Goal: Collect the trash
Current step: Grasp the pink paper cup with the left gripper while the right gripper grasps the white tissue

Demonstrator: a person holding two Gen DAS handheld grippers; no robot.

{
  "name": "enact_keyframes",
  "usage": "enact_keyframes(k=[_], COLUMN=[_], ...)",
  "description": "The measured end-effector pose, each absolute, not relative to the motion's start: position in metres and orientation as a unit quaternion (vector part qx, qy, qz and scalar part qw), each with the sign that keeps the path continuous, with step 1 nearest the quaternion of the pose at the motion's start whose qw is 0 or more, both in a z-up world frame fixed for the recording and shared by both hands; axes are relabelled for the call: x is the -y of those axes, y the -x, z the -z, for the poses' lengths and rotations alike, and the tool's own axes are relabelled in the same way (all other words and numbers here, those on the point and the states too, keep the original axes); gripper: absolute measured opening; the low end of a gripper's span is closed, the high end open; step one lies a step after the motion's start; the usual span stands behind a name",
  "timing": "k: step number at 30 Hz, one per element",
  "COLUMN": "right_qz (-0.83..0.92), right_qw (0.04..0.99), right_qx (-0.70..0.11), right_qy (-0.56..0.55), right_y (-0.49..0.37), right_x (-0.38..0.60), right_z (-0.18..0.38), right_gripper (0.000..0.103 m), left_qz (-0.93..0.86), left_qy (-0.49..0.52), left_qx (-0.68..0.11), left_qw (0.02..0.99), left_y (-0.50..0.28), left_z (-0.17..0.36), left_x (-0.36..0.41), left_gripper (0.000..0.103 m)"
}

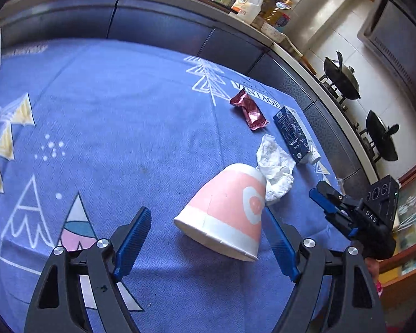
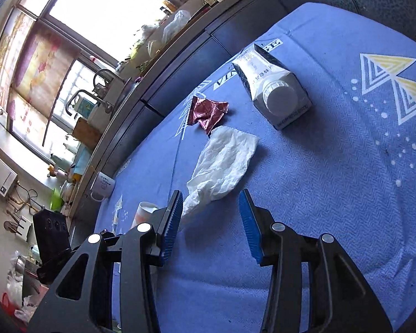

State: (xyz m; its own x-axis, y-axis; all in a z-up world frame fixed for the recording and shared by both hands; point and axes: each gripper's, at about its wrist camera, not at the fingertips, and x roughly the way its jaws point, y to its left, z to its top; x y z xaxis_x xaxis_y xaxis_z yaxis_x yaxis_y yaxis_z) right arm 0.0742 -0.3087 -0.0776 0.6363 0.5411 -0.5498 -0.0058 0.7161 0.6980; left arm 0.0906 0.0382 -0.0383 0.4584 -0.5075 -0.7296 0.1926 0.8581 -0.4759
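Observation:
A pink and white paper cup (image 1: pixel 230 213) lies on its side on the blue tablecloth (image 1: pixel 111 127), between the spread fingers of my open left gripper (image 1: pixel 208 238), which is not touching it. Beyond it lie a crumpled white tissue (image 1: pixel 276 166), a dark red foil wrapper (image 1: pixel 249 109) and a navy milk carton (image 1: pixel 294 136) on its side. My right gripper (image 2: pixel 211 216) is open just short of the tissue (image 2: pixel 222 163), with the wrapper (image 2: pixel 208 112) and carton (image 2: pixel 274 88) farther off. The cup (image 2: pixel 144 212) peeks out behind its left finger. The right gripper also shows in the left wrist view (image 1: pixel 327 197).
A dark kitchen counter (image 1: pixel 163 27) runs along the table's far side, with bottles and a white jug (image 1: pixel 249 1). Two black pans (image 1: pixel 344 77) sit on the stove at right. A white mug (image 2: pixel 104 186) stands near the table edge. The left gripper's camera block (image 2: pixel 51 236) is at left.

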Motion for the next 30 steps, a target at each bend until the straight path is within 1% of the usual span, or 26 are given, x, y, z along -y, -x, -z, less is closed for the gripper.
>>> enact_keyframes(k=[7, 9, 11, 13, 17, 18, 19, 21, 22, 23, 25, 26, 28, 30], right_qz=[-0.167, -0.167, -0.167, -0.165, -0.153, -0.15, -0.146, -0.148, -0.15, -0.152, -0.163, -0.17, -0.179, -0.188], right_qw=[0.817, 0.812, 0.808, 0.814, 0.818, 0.821, 0.821, 0.812, 0.809, 0.809, 0.816, 0.82, 0.832, 0.847], right_qx=[-0.416, -0.424, -0.428, -0.424, -0.419, -0.418, -0.42, -0.429, -0.429, -0.427, -0.418, -0.411, -0.397, -0.378], right_qy=[-0.361, -0.364, -0.37, -0.362, -0.363, -0.36, -0.359, -0.367, -0.373, -0.374, -0.365, -0.36, -0.344, -0.324], right_y=[-0.086, -0.092, -0.1, -0.107, -0.117, -0.119, -0.121, -0.123, -0.122, -0.12, -0.111, -0.105, -0.09, -0.074], right_x=[0.3, 0.294, 0.287, 0.277, 0.268, 0.267, 0.266, 0.267, 0.268, 0.268, 0.268, 0.268, 0.269, 0.271], right_z=[0.092, 0.097, 0.102, 0.101, 0.1, 0.1, 0.102, 0.109, 0.111, 0.11, 0.102, 0.096, 0.083, 0.068], right_gripper=[0.043, 0.043, 0.041, 0.041, 0.039, 0.034, 0.022, 0.006, 0.005, 0.005, 0.004, 0.004, 0.004, 0.004], left_qz=[0.224, 0.235, 0.251, 0.266, 0.286, 0.287, 0.286, 0.284, 0.285, 0.288, 0.306, 0.31, 0.324, 0.339], left_qy=[0.277, 0.304, 0.328, 0.343, 0.368, 0.37, 0.37, 0.379, 0.386, 0.392, 0.408, 0.406, 0.397, 0.385], left_qx=[-0.496, -0.505, -0.516, -0.523, -0.528, -0.529, -0.529, -0.532, -0.534, -0.536, -0.534, -0.531, -0.519, -0.504], left_qw=[0.792, 0.773, 0.75, 0.734, 0.709, 0.708, 0.708, 0.702, 0.696, 0.69, 0.674, 0.676, 0.684, 0.695], left_y=[-0.085, -0.081, -0.079, -0.081, -0.089, -0.091, -0.093, -0.097, -0.097, -0.099, -0.098, -0.096, -0.091, -0.086], left_z=[0.054, 0.06, 0.067, 0.071, 0.075, 0.076, 0.077, 0.081, 0.084, 0.087, 0.088, 0.085, 0.074, 0.059], left_x=[-0.079, -0.082, -0.079, -0.072, -0.058, -0.055, -0.053, -0.05, -0.049, -0.048, -0.044, -0.043, -0.039, -0.037], left_gripper=[0.081, 0.077, 0.067, 0.06, 0.057, 0.057, 0.054, 0.043, 0.026, 0.016, 0.008, 0.006, 0.003, 0.003])
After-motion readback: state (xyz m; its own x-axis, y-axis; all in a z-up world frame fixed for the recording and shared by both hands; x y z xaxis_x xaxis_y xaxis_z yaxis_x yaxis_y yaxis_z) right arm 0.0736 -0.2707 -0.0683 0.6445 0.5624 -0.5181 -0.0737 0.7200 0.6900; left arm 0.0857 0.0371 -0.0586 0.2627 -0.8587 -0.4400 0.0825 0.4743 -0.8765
